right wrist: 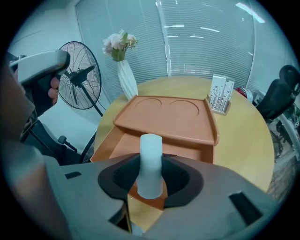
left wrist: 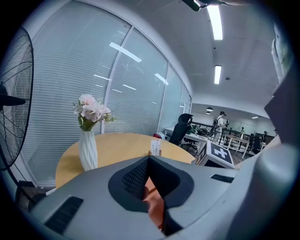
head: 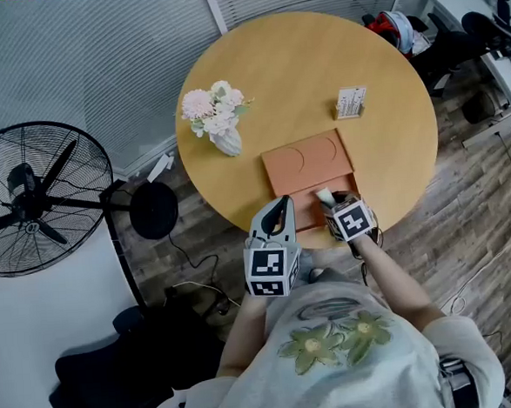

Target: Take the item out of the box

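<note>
**A:** Head view first. Round table [head: 316, 72], orange box [head: 309, 164] lying open at the near edge, lid flipped toward the middle. Right claw [head: 327, 201] over the open tray, white tube [head: 324, 196] pinched in it. Left claw [head: 282, 204] right at the box's near left corner. Vase [head: 227, 140] by the left edge and card stand [head: 350, 102] toward the far right edge, both well apart from the action.

**B:** And the left gripper view?

**A:** Looks clenched. Pads meeting at the tip of the left claw [left wrist: 150, 161], with a strip of orange box [left wrist: 154, 204] squeezed in just below. Guessing a grip on the box wall to pin it down.

**B:** Reading it the same. Right gripper view next?

**A:** Right claw [right wrist: 151, 176] clamped on the white tube [right wrist: 150, 159], held upright between the pads with the top poking out past them. Box [right wrist: 168, 117] just ahead and below. So probably lifted clear of the tray already, hovering at the table's near edge.

**B:** Any worries from here?

**A:** A few:
- Smooth and round, so could twist or slide out of the pads if swung fast.
- Could clip the opened lid or the tray's front wall if pulled sideways instead of up.
- Also risky: yanking with the left claw and dragging the whole box off the near edge.
</note>
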`<state>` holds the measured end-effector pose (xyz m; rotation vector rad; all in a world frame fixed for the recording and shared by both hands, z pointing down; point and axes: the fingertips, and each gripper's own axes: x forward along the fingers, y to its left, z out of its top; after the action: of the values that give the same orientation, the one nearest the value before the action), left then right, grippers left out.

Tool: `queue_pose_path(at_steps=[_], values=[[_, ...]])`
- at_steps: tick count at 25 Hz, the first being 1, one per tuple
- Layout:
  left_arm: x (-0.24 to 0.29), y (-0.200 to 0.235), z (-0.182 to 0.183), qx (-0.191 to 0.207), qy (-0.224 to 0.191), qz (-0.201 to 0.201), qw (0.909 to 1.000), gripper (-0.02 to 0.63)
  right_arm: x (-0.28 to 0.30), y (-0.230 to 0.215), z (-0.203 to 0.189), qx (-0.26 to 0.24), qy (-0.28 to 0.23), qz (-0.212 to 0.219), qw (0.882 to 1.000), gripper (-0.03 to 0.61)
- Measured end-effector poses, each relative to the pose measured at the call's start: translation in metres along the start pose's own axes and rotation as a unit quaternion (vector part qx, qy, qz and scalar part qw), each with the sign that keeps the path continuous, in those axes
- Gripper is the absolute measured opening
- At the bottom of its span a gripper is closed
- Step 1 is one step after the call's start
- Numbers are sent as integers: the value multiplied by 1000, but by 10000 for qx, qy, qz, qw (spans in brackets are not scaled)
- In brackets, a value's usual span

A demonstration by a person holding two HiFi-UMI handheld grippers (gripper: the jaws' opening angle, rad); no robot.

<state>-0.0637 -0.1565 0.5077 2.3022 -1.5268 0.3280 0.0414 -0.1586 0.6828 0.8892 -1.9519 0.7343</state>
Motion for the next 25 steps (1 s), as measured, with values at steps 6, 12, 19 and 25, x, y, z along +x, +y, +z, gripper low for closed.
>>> queue_pose_path(at_steps=[6,12,19,25], values=[[-3,-7,0,84,1,-6,10000,3,-17,7,8,20,-238,151,9996,152],[-8,-10,3,148,-42,0,9999,3,-37,12,20,28,-582,209,9981,152],[-14,-15,6,205,-95,22,9997,3,-62,20,33,61,-939,294,9951,152],[-21,-18,9,228,-162,63,9996,3,-82,26,39,71,-1198,347,9922,152]])
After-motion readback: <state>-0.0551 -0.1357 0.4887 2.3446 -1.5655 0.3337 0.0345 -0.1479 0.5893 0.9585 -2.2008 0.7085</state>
